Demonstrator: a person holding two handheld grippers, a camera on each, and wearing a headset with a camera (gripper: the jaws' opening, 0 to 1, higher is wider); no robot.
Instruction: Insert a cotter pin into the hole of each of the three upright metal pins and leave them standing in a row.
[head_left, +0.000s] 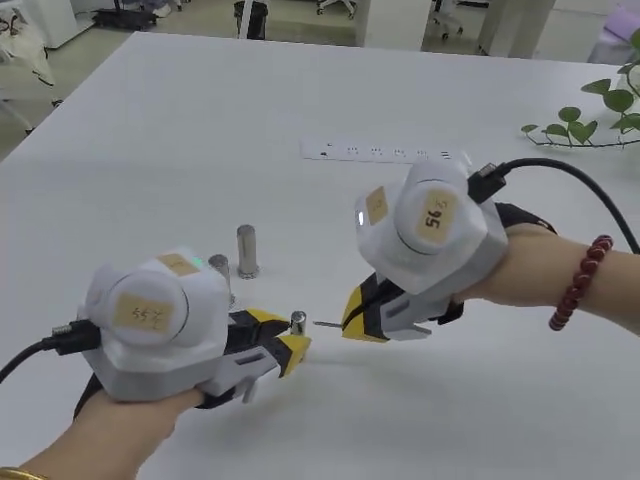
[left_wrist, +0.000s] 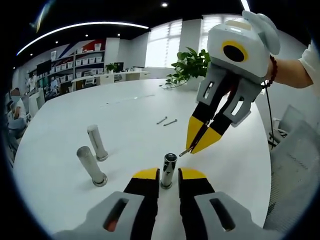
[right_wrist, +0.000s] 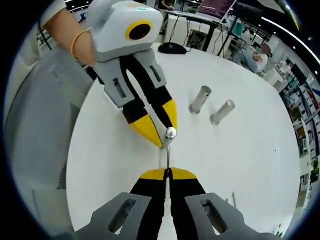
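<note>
On the white desk (head_left: 150, 150), matte & mostly bare, the held metal pin (left_wrist: 168, 170) stands upright w/ the fingers of the left gripper (left_wrist: 169, 175) clenched on its lower half. Just to the R of that pin in the head view, the right gripper (head_left: 352, 325) has its fingers pinched tight on a cotter pin (right_wrist: 168, 157). The cotter pin's free end points at the held metal pin, very near; can't tell if it touches. Two other metal pins (head_left: 247, 250) stand upright behind & L of the held one, close together, apart from both grippers. Two loose cotter pins (left_wrist: 170, 122) lie farther out on the desk beyond it. A white power strip (head_left: 385, 152) lies well beyond, toward the desk's far edge, and a leafy plant (head_left: 600, 110) sits at the far R. Room: open office, shelving w/ bins (left_wrist: 75, 65) along one wall, bright windows, ceiling strip lights.
</note>
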